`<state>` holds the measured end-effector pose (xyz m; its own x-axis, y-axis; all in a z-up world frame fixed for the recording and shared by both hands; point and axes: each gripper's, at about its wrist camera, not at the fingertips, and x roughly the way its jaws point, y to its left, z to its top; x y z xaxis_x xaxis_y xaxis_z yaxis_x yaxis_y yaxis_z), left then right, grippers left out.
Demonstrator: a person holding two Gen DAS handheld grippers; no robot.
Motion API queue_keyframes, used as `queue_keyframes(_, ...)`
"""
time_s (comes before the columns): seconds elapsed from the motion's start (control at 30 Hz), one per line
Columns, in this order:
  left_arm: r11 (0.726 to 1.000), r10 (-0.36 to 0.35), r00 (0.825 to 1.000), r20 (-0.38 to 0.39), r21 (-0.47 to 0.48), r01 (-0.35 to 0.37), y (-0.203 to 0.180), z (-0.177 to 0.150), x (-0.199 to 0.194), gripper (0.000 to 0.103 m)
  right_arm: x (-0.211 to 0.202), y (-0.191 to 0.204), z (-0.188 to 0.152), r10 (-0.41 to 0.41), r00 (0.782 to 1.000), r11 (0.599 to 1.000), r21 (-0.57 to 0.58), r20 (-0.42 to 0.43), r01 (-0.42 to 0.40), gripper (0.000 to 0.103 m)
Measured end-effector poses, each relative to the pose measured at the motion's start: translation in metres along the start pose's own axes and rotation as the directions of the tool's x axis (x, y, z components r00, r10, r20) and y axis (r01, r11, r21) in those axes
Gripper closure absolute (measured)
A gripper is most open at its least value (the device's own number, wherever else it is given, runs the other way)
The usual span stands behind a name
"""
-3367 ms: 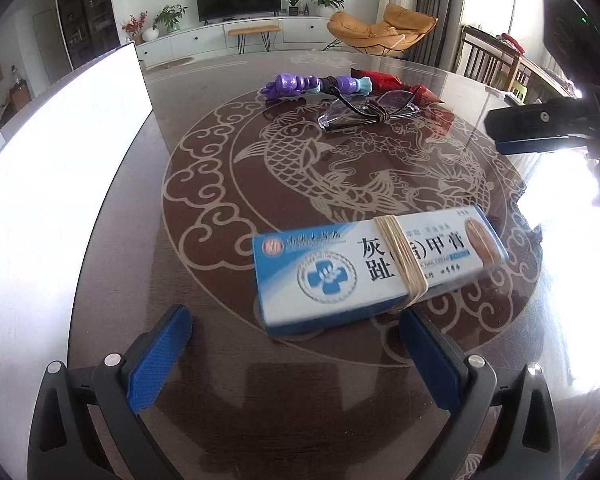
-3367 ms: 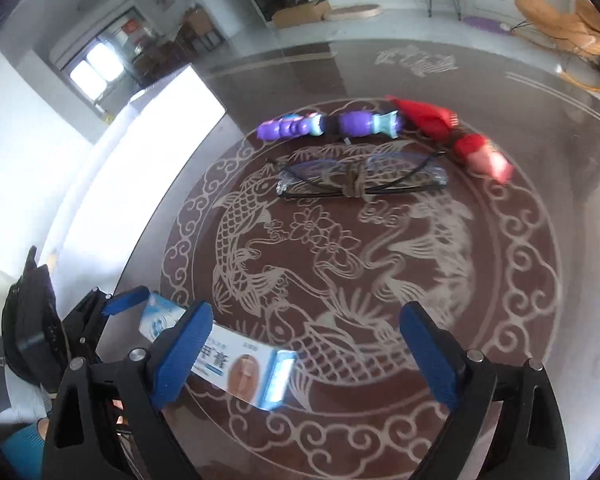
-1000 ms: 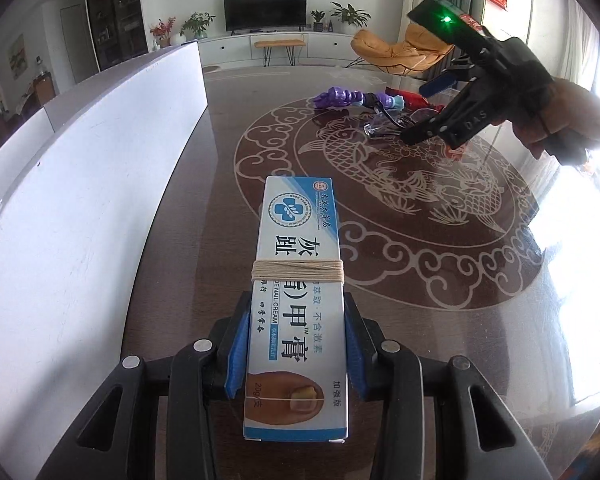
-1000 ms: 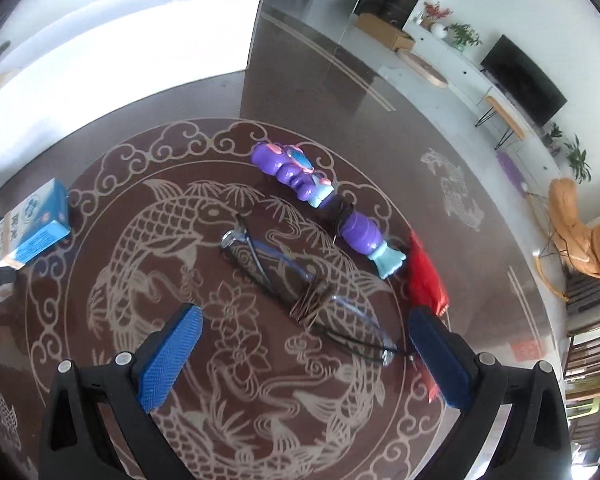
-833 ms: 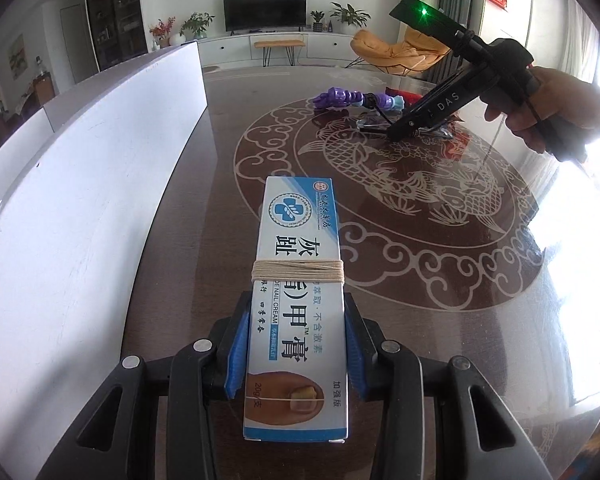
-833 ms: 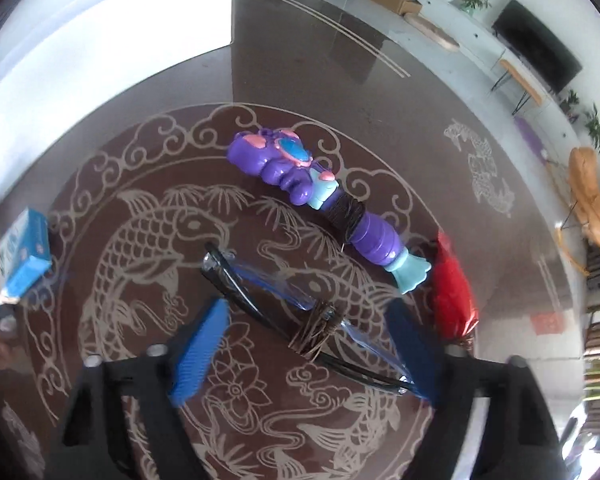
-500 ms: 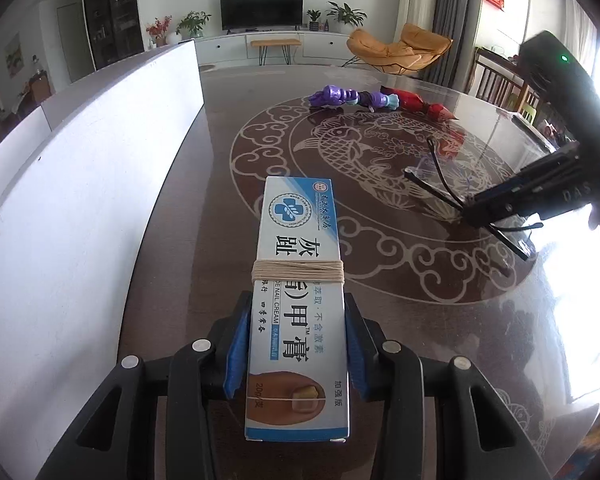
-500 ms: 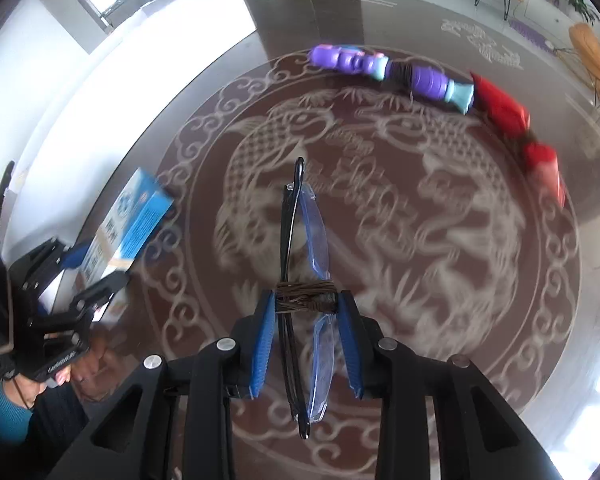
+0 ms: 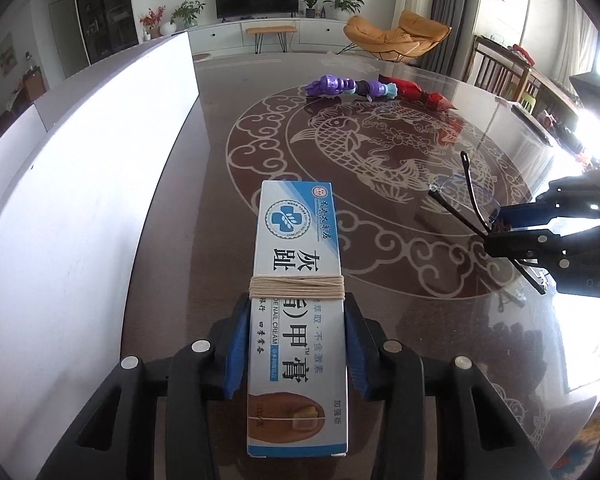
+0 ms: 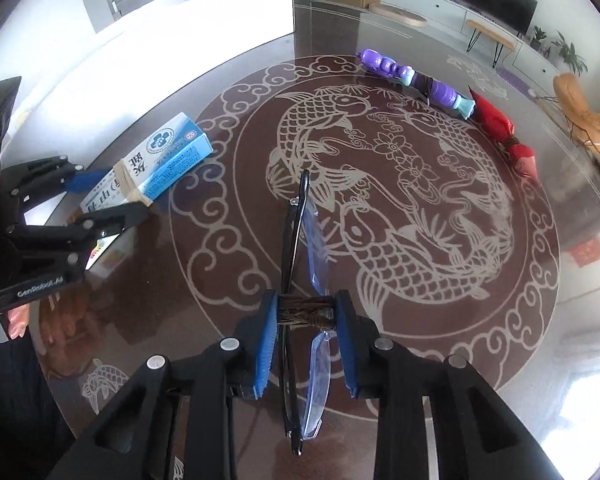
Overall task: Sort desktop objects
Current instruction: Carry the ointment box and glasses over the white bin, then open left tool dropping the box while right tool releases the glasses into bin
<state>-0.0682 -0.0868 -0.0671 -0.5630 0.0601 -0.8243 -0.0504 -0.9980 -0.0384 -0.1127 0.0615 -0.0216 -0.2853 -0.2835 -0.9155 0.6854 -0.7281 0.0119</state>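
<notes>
Both jaws are clenched: left on the cream box (image 9: 298,312), right on the folded glasses (image 10: 306,308) at their wrapped bridge.

The left gripper (image 9: 297,354) is closed, its blue pads pressing both long sides of the cream box (image 9: 298,280). The right gripper (image 10: 306,344) is closed on the folded glasses (image 10: 302,280) at their wrapped middle.

Blue-white box (image 9: 298,280), purple toy (image 10: 412,74), brown fish-patterned table (image 10: 440,216)

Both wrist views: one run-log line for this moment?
left hand-held gripper: shut on nail cream box | right hand-held gripper: shut on folded glasses | purple toy: on table
</notes>
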Motion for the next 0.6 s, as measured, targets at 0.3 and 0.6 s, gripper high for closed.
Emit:
queue_keyframes(0.3,0.989,-0.105,0.971,0.213,-0.083,0.125,0.005,-0.005,-0.091,0.061,-0.071,0.011,-0.009,0.035,0.99,0.998,0.039,0.137,-0.041,0.074)
queue_keyframes(0.6,0.975,-0.024,0.931,0.365,-0.197,0.103,0.103,0.019,-0.187,0.061,-0.108,0.068,0.08,0.128,0.961,0.992,-0.037,0.245,-0.122,0.074)
